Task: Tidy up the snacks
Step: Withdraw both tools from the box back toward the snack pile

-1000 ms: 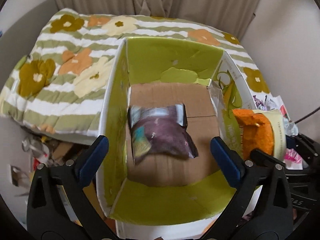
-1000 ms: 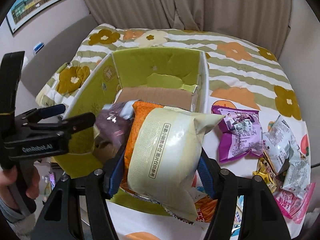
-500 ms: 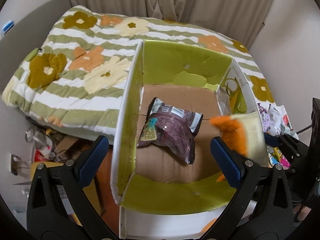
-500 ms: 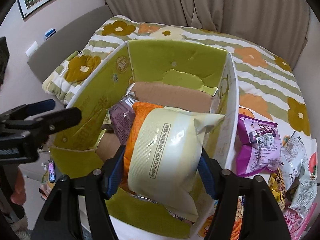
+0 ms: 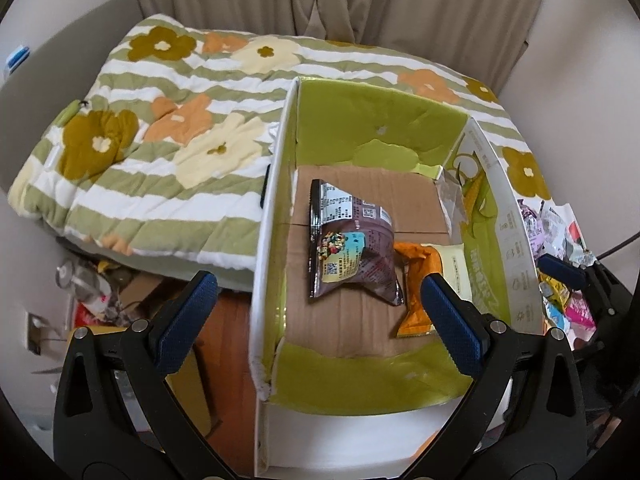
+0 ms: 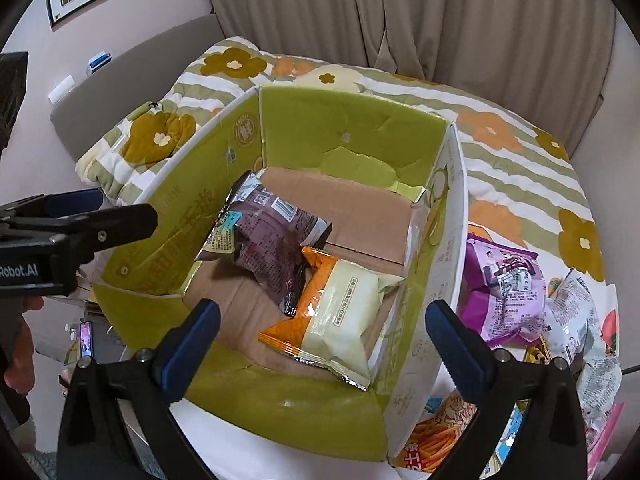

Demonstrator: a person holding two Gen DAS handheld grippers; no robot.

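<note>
Snacks lie in the cardboard box (image 6: pixel 352 216): a glossy brown packet (image 6: pixel 276 244) overlaps a crinkly orange-cream packet (image 6: pixel 340 320). Right claw (image 6: pixel 320 320) has just spread apart, empty; left claw (image 5: pixel 316 308) also gapes empty.

box (image 6: pixel 224 184): lime-green walls, brown cardboard floor | snack bag (image 6: pixel 272 236): dark purple | second bag (image 6: pixel 340 316): orange and cream | quilt (image 5: pixel 160 152): green-white stripes, olive, orange, cream flowers | pads (image 6: pixel 188 336): blue

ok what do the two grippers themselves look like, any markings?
Both match: black plastic frames with round silver screws, each ending in two angled fingers with textured blue pads. The left gripper and right gripper show this in their own views. Seen side-on from the right wrist, the left gripper's black body carries white lettering ending "Robot.AI". No cables on either that I can make out.
</note>
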